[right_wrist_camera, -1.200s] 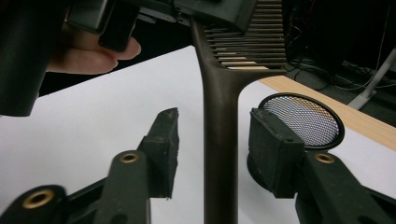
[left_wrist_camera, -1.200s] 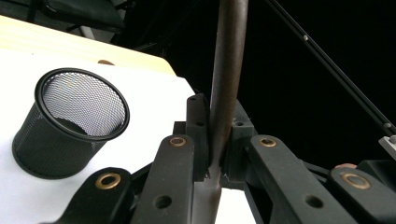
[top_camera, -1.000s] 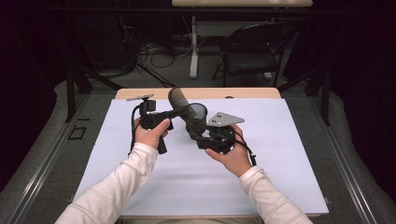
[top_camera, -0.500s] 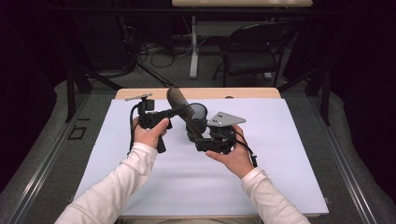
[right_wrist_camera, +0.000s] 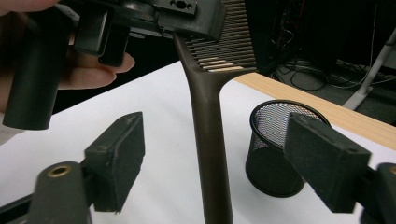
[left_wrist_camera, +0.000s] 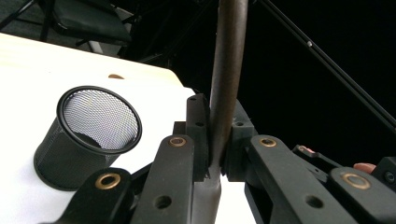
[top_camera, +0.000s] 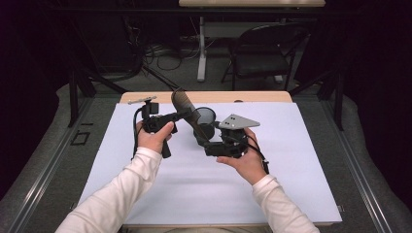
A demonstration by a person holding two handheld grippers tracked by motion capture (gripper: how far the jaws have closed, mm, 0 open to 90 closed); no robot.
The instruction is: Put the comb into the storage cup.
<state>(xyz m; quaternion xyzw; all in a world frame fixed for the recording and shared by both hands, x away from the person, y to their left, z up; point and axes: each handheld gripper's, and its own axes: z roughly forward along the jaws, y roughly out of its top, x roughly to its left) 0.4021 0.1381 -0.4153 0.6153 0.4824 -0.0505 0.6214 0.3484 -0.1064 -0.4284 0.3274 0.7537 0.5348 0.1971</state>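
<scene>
comb (top_camera: 187, 112): dark brown plastic, long tapering handle with a toothed head at one end
comb's state: lifted off the counter, clamped at the toothed head by the left gripper's shut jaws; in the right gripper view its handle (right_wrist_camera: 208, 140) runs between the two wide-apart pads, touching neither
comb's pose: slanted in the high view, head up toward 11 o'clock, handle end down toward 5 o'clock
comb's teeth (right_wrist_camera: 227, 46): fine, close-set, showing pale between them in the right gripper view
comb's place: above the white sheet at the far middle of the counter, just at 9 o'clock of the black mesh cup (top_camera: 206, 121); in the left gripper view it stands upright (left_wrist_camera: 227, 74)
</scene>
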